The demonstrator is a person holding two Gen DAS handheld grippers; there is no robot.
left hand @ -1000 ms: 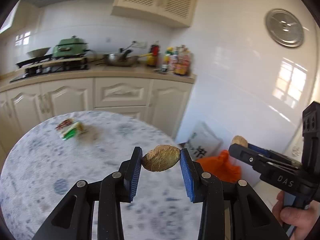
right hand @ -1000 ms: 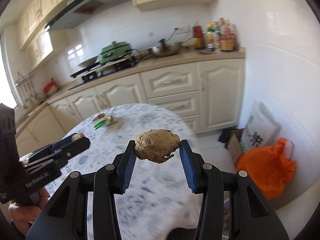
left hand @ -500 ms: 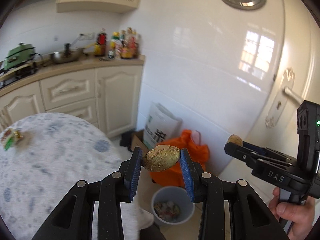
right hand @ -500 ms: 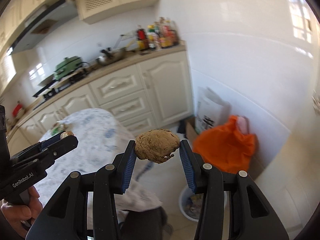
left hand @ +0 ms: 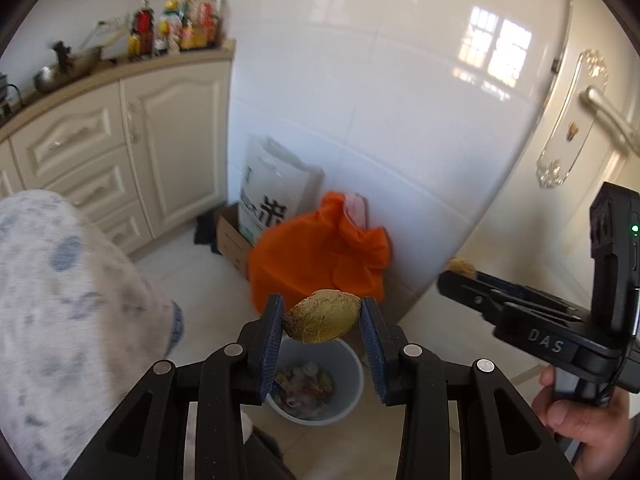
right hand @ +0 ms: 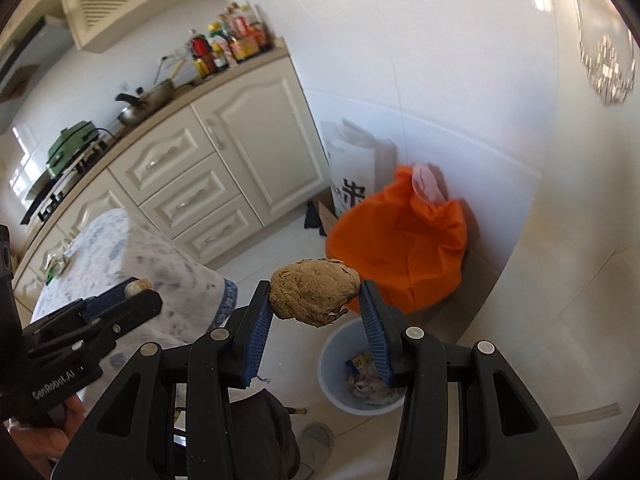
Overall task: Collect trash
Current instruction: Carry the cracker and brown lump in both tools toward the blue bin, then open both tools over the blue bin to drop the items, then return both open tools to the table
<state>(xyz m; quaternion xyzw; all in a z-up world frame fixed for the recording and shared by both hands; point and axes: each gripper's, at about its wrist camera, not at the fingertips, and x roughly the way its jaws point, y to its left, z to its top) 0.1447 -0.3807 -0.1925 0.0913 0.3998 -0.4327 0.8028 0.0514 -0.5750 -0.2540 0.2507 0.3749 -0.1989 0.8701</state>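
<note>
My left gripper (left hand: 322,322) is shut on a yellowish-brown fibrous shell piece (left hand: 323,315), held in the air above a pale blue bin (left hand: 348,384) that stands on the floor with several scraps inside. My right gripper (right hand: 316,300) is shut on a lumpy brown husk (right hand: 314,298), a little left of and above the same bin (right hand: 332,364). Each gripper shows in the other's view: the right gripper (left hand: 460,276) at the right edge, the left gripper (right hand: 138,292) at the lower left.
An orange bag (left hand: 320,256) leans on the white tiled wall behind the bin, with a white printed sack (left hand: 272,192) and a cardboard box (left hand: 232,240) beside it. The round table with its blue-patterned cloth (left hand: 60,300) is at left, with a wrapper (right hand: 56,266) on it. Cream cabinets (right hand: 240,152) stand behind.
Both grippers have swung from over the table to the right and downward, still holding their pieces. The bin and orange bag have come into view and now lie just below the fingers.
</note>
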